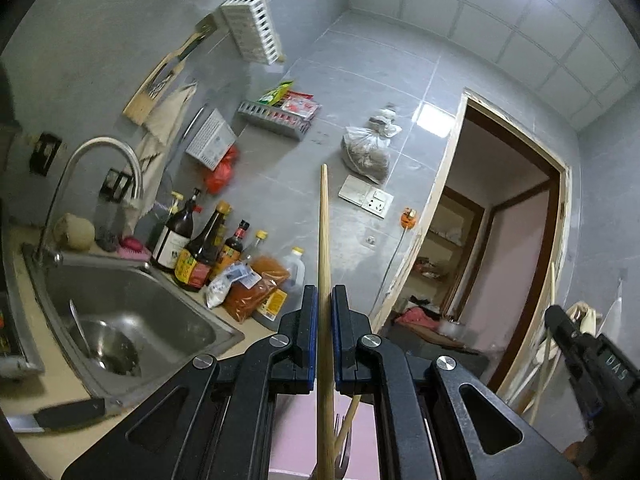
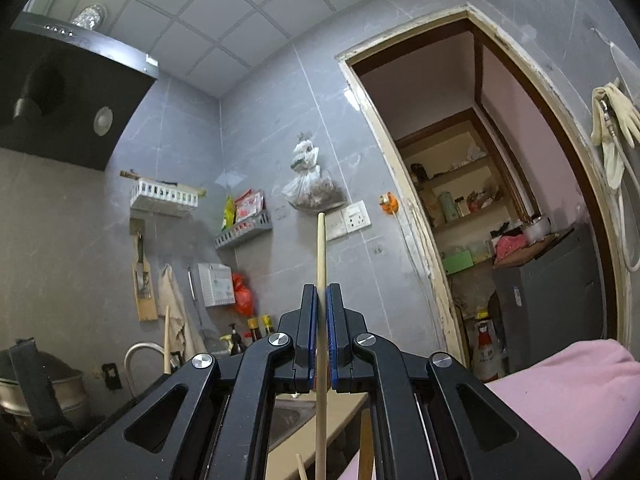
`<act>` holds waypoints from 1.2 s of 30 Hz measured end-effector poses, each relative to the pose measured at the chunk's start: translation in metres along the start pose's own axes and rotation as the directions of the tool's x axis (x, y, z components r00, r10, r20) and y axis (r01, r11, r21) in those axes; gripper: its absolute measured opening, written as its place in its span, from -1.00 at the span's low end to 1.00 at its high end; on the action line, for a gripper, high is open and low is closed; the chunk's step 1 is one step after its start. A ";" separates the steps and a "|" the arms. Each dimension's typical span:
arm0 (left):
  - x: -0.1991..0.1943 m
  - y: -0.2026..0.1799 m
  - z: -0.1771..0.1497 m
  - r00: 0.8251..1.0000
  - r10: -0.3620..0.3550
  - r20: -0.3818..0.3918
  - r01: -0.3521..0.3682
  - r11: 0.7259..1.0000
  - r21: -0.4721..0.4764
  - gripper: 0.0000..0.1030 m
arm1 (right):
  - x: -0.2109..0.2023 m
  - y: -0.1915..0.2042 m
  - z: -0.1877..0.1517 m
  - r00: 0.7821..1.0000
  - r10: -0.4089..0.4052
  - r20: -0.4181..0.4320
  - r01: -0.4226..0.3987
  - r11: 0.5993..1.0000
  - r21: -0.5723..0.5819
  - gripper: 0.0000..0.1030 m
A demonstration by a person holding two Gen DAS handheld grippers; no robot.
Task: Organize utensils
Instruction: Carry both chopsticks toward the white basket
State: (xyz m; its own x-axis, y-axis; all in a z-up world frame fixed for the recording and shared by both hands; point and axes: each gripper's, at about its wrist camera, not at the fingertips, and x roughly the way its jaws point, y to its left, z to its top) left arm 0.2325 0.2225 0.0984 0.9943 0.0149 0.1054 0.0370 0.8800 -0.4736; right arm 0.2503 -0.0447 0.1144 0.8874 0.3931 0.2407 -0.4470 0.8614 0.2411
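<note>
My left gripper is shut on a long wooden chopstick that sticks up past the fingertips toward the tiled wall. My right gripper is shut on another wooden chopstick, also pointing up. The right gripper also shows at the right edge of the left wrist view. The left gripper's chopstick shows at the left of the right wrist view. A white slotted utensil holder hangs high on the wall; it also shows in the right wrist view. More wooden sticks lie below the left gripper.
A steel sink with a faucet is at lower left, with sauce bottles and spice bags behind it. A knife lies on the counter edge. A grey wall shelf, a hanging bag and a doorway are ahead. A range hood hangs at upper left.
</note>
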 end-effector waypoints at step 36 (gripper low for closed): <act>-0.019 -0.021 -0.058 0.997 -0.017 -0.080 0.039 0.956 0.290 -0.91 | -0.017 0.018 -0.056 0.992 -0.085 -0.096 0.067 0.981 -0.180 -0.91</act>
State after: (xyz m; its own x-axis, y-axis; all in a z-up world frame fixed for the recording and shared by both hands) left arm 0.2185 0.1763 0.0556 0.9984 -0.0379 0.0429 0.0456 0.9796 -0.1956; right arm 0.2336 -0.0181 0.0623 0.9289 0.3475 0.1282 -0.3592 0.9296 0.0832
